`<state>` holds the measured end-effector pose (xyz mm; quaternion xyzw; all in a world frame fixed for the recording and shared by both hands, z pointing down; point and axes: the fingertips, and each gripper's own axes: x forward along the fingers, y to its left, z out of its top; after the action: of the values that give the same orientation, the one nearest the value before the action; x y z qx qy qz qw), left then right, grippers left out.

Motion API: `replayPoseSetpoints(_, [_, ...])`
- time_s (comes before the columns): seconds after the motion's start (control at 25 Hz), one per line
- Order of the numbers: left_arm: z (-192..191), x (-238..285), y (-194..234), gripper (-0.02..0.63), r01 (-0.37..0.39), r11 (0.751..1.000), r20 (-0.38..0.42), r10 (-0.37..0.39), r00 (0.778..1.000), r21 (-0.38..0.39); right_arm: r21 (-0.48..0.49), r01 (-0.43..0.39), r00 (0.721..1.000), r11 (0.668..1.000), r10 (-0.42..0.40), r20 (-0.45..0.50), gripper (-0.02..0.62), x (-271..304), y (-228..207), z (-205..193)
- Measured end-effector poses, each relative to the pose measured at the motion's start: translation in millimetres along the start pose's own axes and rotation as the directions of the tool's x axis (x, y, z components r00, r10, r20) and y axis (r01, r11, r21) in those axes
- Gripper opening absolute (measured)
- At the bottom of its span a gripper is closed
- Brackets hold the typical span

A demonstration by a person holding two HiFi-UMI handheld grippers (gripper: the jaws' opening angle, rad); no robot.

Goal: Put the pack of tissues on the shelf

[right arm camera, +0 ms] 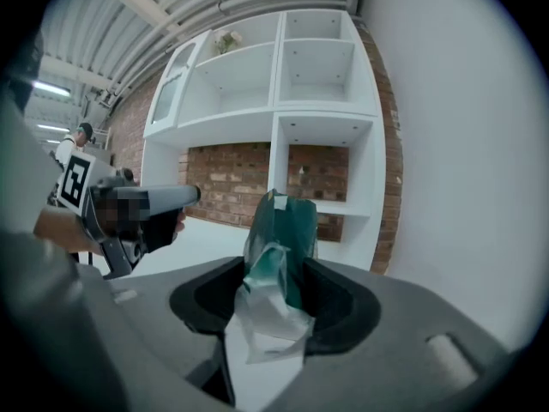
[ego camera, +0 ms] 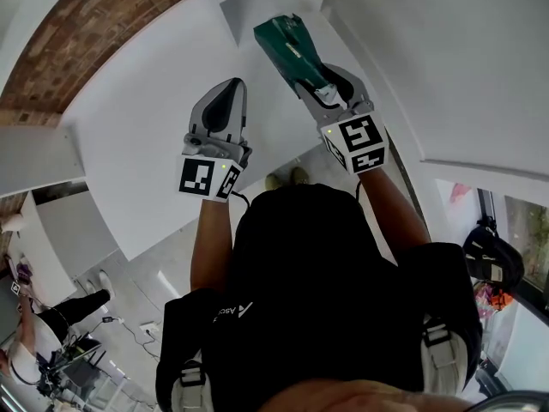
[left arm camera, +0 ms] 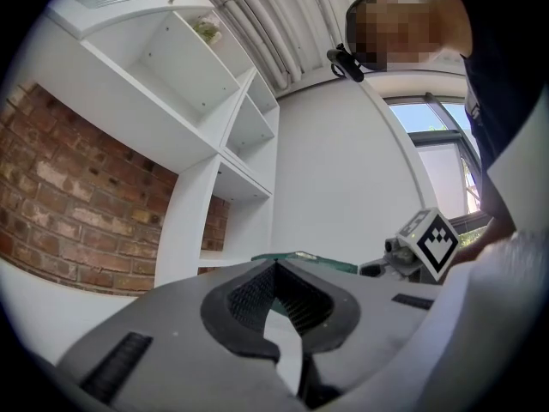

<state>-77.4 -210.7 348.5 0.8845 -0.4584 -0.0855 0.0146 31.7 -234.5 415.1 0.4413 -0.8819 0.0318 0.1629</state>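
Note:
A dark green pack of tissues [ego camera: 292,48] with a crinkled clear plastic end sticks up between the jaws of my right gripper [ego camera: 316,82], which is shut on its lower end. In the right gripper view the pack [right arm camera: 285,226] points at the white shelf unit [right arm camera: 319,136], in line with a lower open compartment. My left gripper [ego camera: 226,97] is raised beside it on the left, jaws shut with nothing between them [left arm camera: 274,266]. The left gripper view catches the pack's green edge [left arm camera: 322,264] and the right gripper's marker cube [left arm camera: 437,240].
The shelf unit [left arm camera: 227,148] has several open white compartments against a brick wall [left arm camera: 60,204]. A small plant [right arm camera: 227,39] stands in an upper compartment. A white wall [right arm camera: 463,170] closes in on the right. Another person [right arm camera: 79,137] stands far off at the left.

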Motion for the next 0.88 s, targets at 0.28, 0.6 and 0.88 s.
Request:
replayPoseSetpoints(0.28, [18,5,3,-0.002,0.003,1.000,0.038,-0.003,0.999,0.017,-0.043,-0.036,0.995,0.998,0.040,0.090,0.210,7,-23,86])
replayPoseSetpoints(0.6, [25,-4,20,-0.002,-0.042,0.999,0.048,0.041,0.998,0.030,-0.055,-0.080,0.993,0.995,0.084,0.083,0.207,57,-50,135])
replayPoseSetpoints(0.88, [29,-12,39,-0.002,-0.091,0.995,0.048,0.089,0.995,0.038,-0.081,-0.125,0.992,0.989,0.125,0.001,0.207,121,-56,147])
